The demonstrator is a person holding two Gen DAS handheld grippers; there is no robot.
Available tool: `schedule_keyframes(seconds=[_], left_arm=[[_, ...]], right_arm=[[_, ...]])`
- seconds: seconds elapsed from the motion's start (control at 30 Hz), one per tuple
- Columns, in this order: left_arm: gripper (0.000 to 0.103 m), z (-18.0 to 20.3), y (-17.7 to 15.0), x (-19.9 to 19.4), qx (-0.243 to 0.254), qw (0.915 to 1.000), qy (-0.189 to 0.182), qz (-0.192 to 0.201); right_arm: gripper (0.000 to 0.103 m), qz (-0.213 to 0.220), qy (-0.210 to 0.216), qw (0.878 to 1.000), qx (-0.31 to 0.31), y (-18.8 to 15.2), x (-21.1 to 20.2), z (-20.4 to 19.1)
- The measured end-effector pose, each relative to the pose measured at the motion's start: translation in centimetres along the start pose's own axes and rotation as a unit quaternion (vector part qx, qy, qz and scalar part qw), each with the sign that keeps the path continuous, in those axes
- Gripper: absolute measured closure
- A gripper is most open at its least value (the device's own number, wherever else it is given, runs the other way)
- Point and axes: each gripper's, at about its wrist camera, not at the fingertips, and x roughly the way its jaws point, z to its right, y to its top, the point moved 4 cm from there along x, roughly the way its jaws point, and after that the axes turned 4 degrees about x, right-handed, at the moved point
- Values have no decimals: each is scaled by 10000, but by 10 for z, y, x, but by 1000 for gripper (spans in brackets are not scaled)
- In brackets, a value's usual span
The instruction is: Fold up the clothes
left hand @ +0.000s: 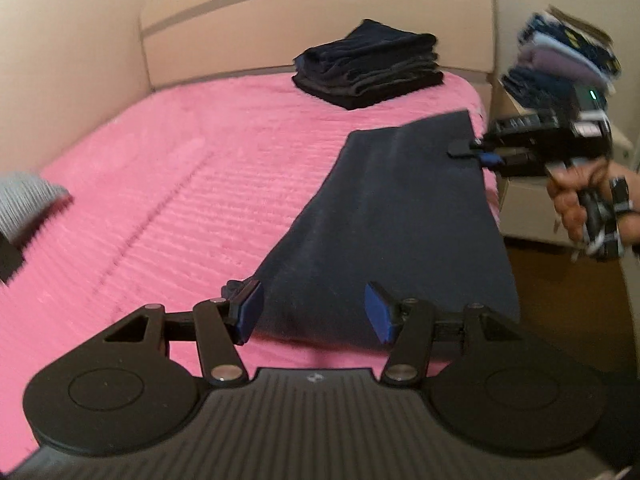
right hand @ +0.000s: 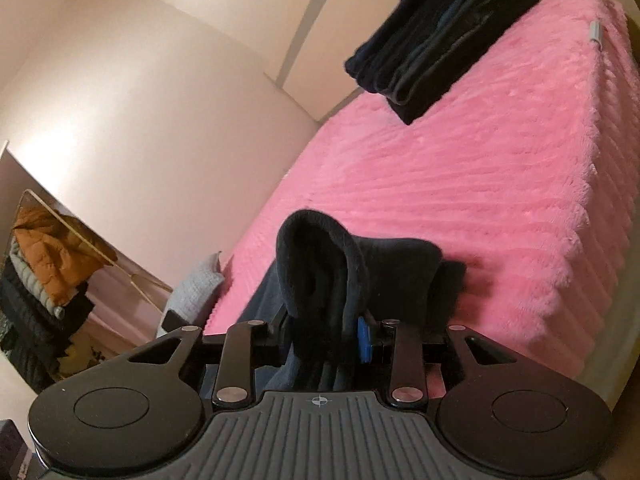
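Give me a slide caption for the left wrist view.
Open left gripper over dark garment on pink bedspread; right gripper pinches its far end.

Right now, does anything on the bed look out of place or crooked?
Nothing stands out. The dark garment lies flat along the bed's edge, its far end pinched by the right gripper. The stack near the headboard looks neat, though slightly uneven.

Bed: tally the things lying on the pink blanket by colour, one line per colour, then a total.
Dark navy or black: 2, the folded stack near the headboard and the navy garment laid out flat, pinched by the right hand-held gripper.
Grey: 1, the knitted item at the left edge.
Total: 3
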Motion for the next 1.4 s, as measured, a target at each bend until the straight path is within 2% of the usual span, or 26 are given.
schedule_keyframes(seconds=[0.03, 0.1, 0.23, 0.27, 0.3, 0.37, 0.43, 0.53, 0.6, 0.7, 0.77, 0.87, 0.9, 1.03, 1.1, 1.17, 1.27, 1.37, 1.4], left_arm=[[53, -5, 0, 6, -92, 10000, -5, -33], [56, -11, -2, 16, -223, 9997, -21, -84], [56, -17, -4, 30, -344, 9993, -59, -113], [56, -19, -5, 32, -361, 9993, -71, -108], [56, -19, -5, 33, -361, 9993, -75, -88], [56, -19, -4, 33, -315, 9995, -60, -60], [55, -20, -5, 33, -338, 9994, -48, -49], [56, -25, -9, 26, -503, 9987, -6, 12], [56, -30, -13, 18, -634, 9979, 75, 74], [56, -42, -20, 11, -985, 9950, 29, 184], [58, -49, -23, 15, -1175, 9929, -43, 195], [70, -59, -23, 28, -1350, 9906, -155, 138], [70, -61, -23, 34, -1386, 9901, -193, 105], [69, -73, -25, 63, -1374, 9904, -126, -126], [63, -76, -30, 76, -1346, 9905, -155, -245], [62, -77, -32, 79, -1319, 9908, -187, -253], [62, -78, -30, 70, -1226, 9921, -160, -221], [63, -74, -22, 53, -990, 9950, 58, -134], [67, -70, -16, 46, -873, 9961, 130, -49]], right_arm=[[71, 3, -86, 10000, 22, 4, 7, 5], [80, -2, -49, 9999, -91, 12, 13, 3], [80, -14, 59, 9994, -339, 29, 23, -2], [80, -17, 85, 9992, -402, 33, 26, -3], [80, -86, -212, 9991, -348, 34, 29, 8], [78, -161, -495, 9986, -98, 29, 26, 27], [67, -105, -501, 9987, 55, 27, 19, 34], [58, 191, -602, 9980, -27, 31, 0, 31], [58, 502, -939, 9940, -237, 37, -19, 27], [58, 931, -937, 9872, -890, 37, -42, -1], [58, 717, -502, 9874, -1322, 25, -40, -27], [58, -94, 12, 9809, -1941, -5, -16, -54], [58, -383, 149, 9760, -2140, -16, -8, -62], [58, -1073, -303, 9611, -2526, -45, 30, -47], [58, -1139, -374, 9571, -2638, -51, 34, -41], [58, -1208, -448, 9515, -2795, -52, 35, -47], [58, -1039, -438, 9455, -3054, -26, 43, -62], [58, -857, -592, 9327, -3453, -4, 50, -77], [58, -855, -643, 9276, -3580, 4, 56, -81]])
